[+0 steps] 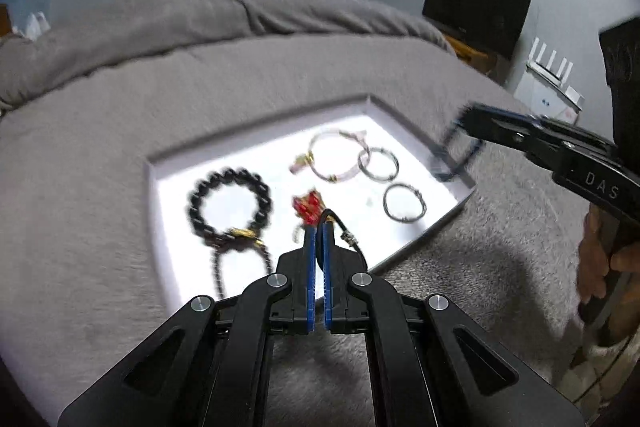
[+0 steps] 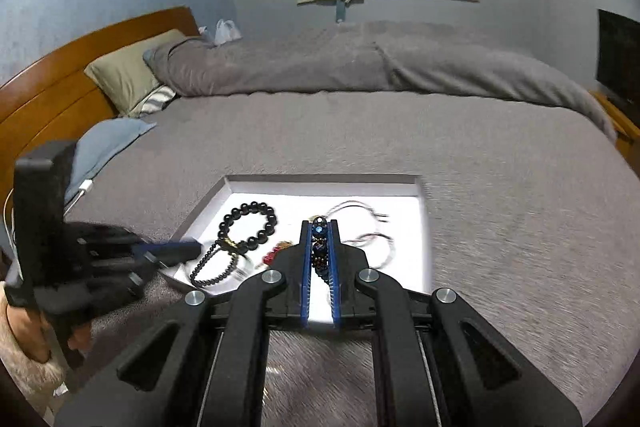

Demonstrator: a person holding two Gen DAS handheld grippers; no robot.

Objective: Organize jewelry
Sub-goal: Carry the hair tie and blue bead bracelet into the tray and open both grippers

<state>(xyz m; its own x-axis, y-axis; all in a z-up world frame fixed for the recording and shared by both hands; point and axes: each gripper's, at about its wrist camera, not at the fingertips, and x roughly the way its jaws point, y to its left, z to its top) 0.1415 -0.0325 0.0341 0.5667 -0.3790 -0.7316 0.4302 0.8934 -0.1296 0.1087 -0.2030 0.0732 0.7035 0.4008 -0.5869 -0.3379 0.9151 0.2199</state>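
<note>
- Left tongs [image 1: 319, 227] pinch a thin black cord [image 1: 347, 233] over the tray [image 1: 460, 205].
- Right tongs [image 2: 320, 227] clamp a limp, light bead bracelet [image 2: 320, 247] above the tray; it likely swings, so grip mid-strand.

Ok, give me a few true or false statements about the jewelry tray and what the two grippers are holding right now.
1. The white tray sits on a grey bedspread. True.
2. The right gripper is shut on a blue beaded bracelet. True.
3. The left gripper is wide open. False: it is shut on a thin black cord.
4. The black bead bracelet lies outside the tray. False: it lies inside.
</note>
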